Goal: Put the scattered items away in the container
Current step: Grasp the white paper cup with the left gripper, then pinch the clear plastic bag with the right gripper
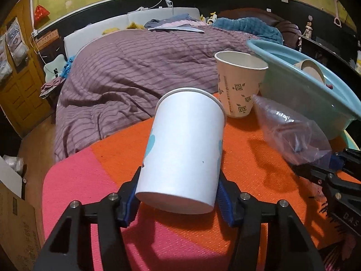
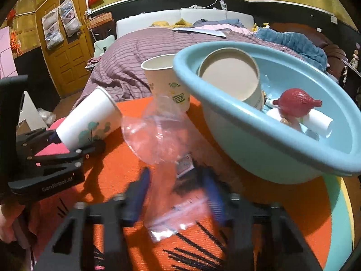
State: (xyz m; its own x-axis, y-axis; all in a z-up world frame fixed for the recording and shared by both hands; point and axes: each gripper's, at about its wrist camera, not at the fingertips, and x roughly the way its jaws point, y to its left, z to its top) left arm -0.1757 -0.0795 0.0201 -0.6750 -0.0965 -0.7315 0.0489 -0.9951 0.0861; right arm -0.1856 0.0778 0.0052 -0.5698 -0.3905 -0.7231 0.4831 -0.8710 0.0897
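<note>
Left claw (image 1: 178,201) clamped on a white paper cup (image 1: 185,151), held tilted above the orange mat (image 1: 259,158). Right claw (image 2: 178,194) – fingers apart around a clear plastic bag (image 2: 158,135), grip uncertain. Beside it, blue basin (image 2: 259,140) holding a cup (image 2: 230,76) – patterned cup (image 1: 239,85) upright just outside.

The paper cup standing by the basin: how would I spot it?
Find the big light-blue basin on the orange mat. The paper cup stands upright against the basin's outer left wall. Unlike the plain white cup held tilted in jaws, it carries green square motifs.
</note>
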